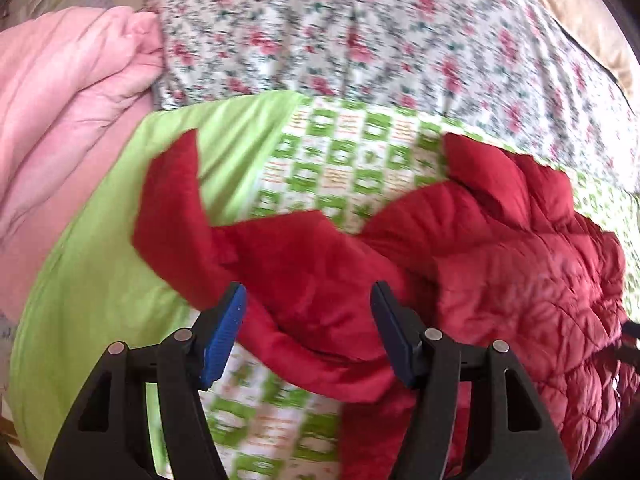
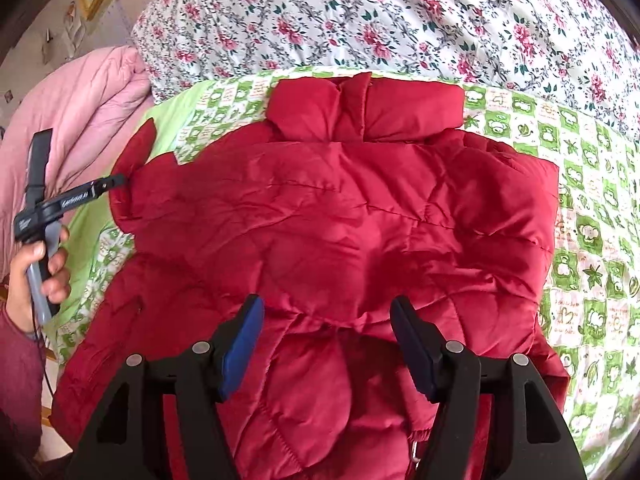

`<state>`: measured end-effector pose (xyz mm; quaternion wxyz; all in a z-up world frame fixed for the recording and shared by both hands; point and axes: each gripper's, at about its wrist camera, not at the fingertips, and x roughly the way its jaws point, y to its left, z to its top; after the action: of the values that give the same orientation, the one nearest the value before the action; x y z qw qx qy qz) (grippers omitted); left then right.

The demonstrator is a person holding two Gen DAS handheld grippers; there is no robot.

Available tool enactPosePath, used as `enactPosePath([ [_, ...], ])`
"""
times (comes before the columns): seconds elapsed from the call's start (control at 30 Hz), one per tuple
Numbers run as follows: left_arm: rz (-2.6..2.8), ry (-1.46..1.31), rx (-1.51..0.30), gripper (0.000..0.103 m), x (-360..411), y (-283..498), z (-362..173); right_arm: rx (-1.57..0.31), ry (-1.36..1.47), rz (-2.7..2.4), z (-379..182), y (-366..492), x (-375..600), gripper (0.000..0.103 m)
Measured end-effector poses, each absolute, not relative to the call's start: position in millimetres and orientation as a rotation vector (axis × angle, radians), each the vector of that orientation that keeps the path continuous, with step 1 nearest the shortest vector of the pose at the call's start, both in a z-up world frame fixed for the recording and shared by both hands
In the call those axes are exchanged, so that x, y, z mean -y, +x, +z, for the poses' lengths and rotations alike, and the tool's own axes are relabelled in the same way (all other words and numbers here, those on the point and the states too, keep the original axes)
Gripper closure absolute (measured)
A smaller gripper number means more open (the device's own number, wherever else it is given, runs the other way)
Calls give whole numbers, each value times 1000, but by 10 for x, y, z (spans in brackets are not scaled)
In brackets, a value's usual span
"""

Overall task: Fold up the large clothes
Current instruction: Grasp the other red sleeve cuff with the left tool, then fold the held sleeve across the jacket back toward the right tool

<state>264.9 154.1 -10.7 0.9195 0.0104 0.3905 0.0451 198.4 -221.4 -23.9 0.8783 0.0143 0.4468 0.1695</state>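
White print on the left gripper [image 2: 70, 200] body and small words on the green-check sheet [image 2: 580, 216]: both too blurry/small to read.

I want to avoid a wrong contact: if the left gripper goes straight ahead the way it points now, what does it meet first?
Most likely the red quilted jacket: its fabric fills the space between and beyond the open jaws of the left gripper. The green patterned bedsheet lies past it. Depth is uncertain in this blurred view.

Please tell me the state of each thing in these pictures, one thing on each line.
Red padded jacket: lying spread on the green checked sheet, partly folded, held by no claw.
Left claw: open, empty, above the jacket.
Right claw: open, empty, above the jacket.
Pink quilt: bunched up.
Floral quilt: heaped behind the jacket.
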Motion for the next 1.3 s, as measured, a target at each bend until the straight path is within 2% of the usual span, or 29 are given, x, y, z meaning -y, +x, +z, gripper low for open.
enactPosePath([
  [0.07,140,27,-786,29,-1685,2700,-63,-933,27,364,-224,1949,2196,35],
  [0.13,183,22,-775,25,-1822,2771,-12,-930,21,378,-208,1911,2175,35],
  [0.33,284,-37,-811,25,-2328,3295,-9,-930,23,418,-206,1804,2120,32],
  [0.67,403,-59,-978,25,-2685,4058,-435,-953,27,437,-289,1782,2122,32],
  [0.7,414,-52,-986,28,-2696,4084,-467,-957,28,437,-304,1786,2124,32],
  [0.77,419,-66,-999,79,-2737,4103,-520,-964,30,439,-331,1790,2133,32],
  [0.87,396,-107,-974,93,-2773,4019,-495,-967,31,438,-348,1783,2151,32],
  [1.3,161,-285,-769,94,-2286,3200,73,-924,73,438,-208,1655,2202,32],
])
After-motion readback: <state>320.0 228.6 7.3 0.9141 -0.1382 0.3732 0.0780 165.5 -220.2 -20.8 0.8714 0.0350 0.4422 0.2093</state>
